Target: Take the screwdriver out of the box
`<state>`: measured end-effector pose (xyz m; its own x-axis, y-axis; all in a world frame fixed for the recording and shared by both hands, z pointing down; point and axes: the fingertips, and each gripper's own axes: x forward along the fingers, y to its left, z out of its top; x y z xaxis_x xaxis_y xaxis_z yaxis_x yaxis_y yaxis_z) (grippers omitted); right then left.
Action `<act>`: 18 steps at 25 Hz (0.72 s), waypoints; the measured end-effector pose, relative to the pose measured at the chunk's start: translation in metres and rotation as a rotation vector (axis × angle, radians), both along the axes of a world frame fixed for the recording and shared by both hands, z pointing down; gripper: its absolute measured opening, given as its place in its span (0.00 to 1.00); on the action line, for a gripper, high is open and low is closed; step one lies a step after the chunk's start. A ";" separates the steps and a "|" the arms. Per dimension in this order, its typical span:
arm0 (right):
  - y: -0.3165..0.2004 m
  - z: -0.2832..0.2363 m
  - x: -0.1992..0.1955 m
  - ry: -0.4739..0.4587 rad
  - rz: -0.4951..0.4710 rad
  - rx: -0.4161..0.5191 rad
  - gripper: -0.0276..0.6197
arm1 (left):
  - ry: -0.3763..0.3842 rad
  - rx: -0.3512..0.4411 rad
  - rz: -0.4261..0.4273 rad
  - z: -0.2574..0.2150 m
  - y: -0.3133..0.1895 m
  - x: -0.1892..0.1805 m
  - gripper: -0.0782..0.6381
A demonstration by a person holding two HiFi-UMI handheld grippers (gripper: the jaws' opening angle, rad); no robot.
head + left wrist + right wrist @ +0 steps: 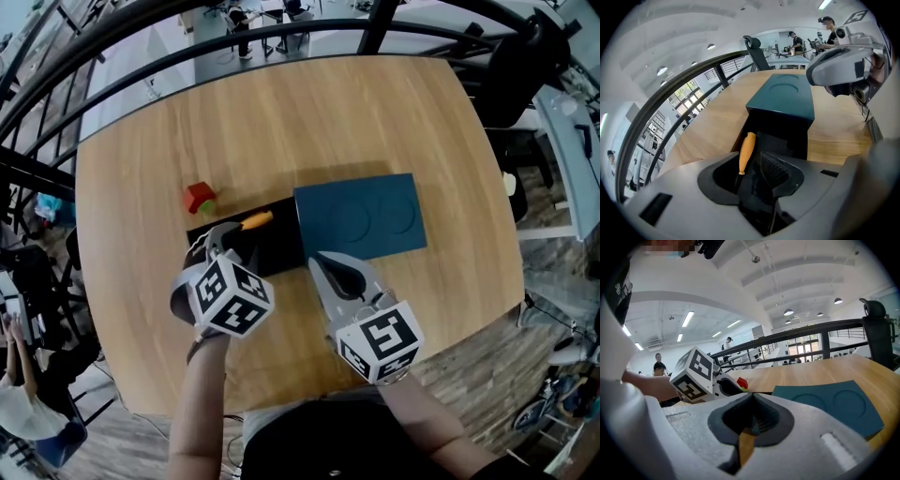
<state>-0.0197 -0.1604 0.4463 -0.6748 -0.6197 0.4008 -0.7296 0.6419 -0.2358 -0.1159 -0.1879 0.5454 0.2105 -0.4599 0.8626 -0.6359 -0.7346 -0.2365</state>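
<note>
The screwdriver (255,221), with its orange handle (747,146), lies inside the black box (279,246) on the wooden table. The box's teal lid (361,216) is slid off to the right and leaves the left part uncovered. My left gripper (225,236) points steeply down into that uncovered part. Its jaws are open, and the screwdriver's dark shaft (739,178) runs between them without being pinched. My right gripper (324,262) hovers just in front of the lid's near edge. It is shut on nothing, and its own view shows the lid (834,404) ahead to the right.
A red block with a small green piece (200,198) sits on the table left of the box. The table's curved edge (281,398) is close to me. A black railing (141,70) rings the far side, with a black office chair (511,84) at the back right.
</note>
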 end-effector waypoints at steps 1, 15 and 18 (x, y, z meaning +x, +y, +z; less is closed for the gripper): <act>0.000 0.000 0.000 -0.002 0.001 0.001 0.04 | 0.003 -0.009 -0.003 0.003 -0.001 0.001 0.30; -0.004 -0.010 0.003 -0.056 0.009 0.040 0.04 | -0.068 -0.077 -0.019 0.036 -0.012 0.000 0.30; -0.002 -0.013 0.000 -0.065 -0.003 0.051 0.04 | -0.067 -0.078 -0.027 0.037 -0.014 -0.001 0.30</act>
<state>-0.0200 -0.1626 0.4328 -0.7001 -0.6361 0.3245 -0.7120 0.6564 -0.2494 -0.1170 -0.2015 0.5828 0.1398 -0.3958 0.9076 -0.6403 -0.7353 -0.2220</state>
